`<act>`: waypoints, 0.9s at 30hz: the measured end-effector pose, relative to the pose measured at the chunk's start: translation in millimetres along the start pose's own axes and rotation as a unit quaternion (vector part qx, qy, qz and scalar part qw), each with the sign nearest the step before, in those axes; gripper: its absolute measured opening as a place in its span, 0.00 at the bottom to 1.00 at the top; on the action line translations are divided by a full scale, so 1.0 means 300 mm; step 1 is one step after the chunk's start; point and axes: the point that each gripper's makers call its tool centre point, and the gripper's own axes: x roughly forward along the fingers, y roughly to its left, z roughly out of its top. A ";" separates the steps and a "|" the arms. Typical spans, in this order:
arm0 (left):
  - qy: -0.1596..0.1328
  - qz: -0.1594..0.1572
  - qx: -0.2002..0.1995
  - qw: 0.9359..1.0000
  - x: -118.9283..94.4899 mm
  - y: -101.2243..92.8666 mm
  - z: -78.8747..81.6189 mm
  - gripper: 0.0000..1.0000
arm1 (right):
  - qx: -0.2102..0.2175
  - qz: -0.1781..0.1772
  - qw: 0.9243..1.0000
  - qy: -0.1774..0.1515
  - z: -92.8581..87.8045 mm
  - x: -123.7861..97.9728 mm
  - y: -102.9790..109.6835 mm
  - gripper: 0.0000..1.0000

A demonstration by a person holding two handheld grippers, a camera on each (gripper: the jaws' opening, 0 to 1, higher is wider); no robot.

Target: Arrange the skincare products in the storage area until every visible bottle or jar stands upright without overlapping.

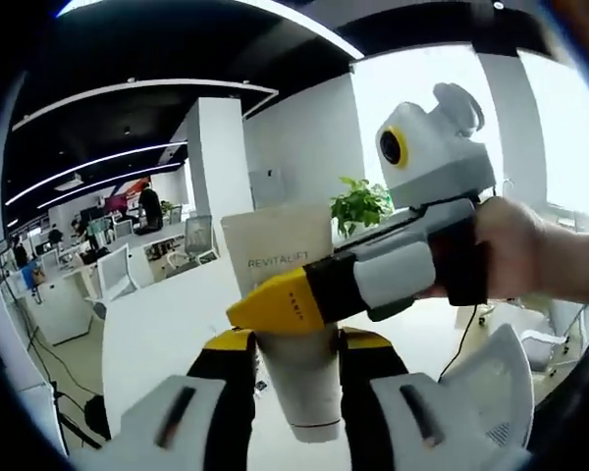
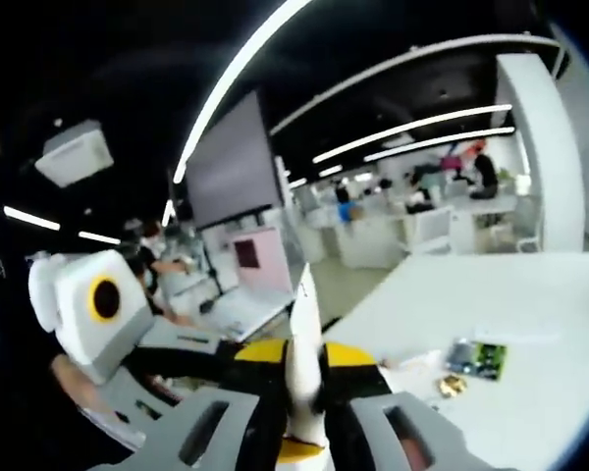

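White table (image 2: pixel 530 324) carries a small green packet (image 2: pixel 477 356) and a smaller item (image 2: pixel 452 386) just beside it.

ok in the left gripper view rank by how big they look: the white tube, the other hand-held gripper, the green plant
1. Other hand-held gripper, crossing in from the right: largest.
2. White tube marked REVITALIFT, held between this view's jaws: nearly as large; both are near the lens, so this order is unsure.
3. Green plant, farther back: smallest.
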 end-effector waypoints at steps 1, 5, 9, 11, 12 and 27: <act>-0.003 0.000 0.006 1.000 0.000 -0.003 0.013 0.29 | 0.001 0.002 1.000 -0.006 0.008 -0.006 0.000 0.04; -0.017 -0.003 0.013 1.000 0.007 -0.022 0.034 0.30 | -0.009 0.008 1.000 -0.004 0.024 -0.028 -0.007 0.04; -0.020 -0.025 -0.016 0.999 0.004 -0.035 0.040 0.29 | -0.027 0.017 0.999 0.005 0.013 -0.041 -0.009 0.04; -0.020 -0.026 -0.007 0.999 -0.003 -0.035 0.047 0.30 | -0.031 0.023 0.999 0.001 0.016 -0.049 -0.006 0.04; -0.020 -0.027 0.004 0.999 -0.006 -0.037 0.053 0.30 | -0.032 0.025 0.999 -0.003 0.020 -0.053 -0.010 0.04; -0.032 -0.043 -0.064 0.996 0.029 -0.044 0.100 0.44 | -0.056 0.101 0.993 0.000 0.064 -0.116 -0.059 0.04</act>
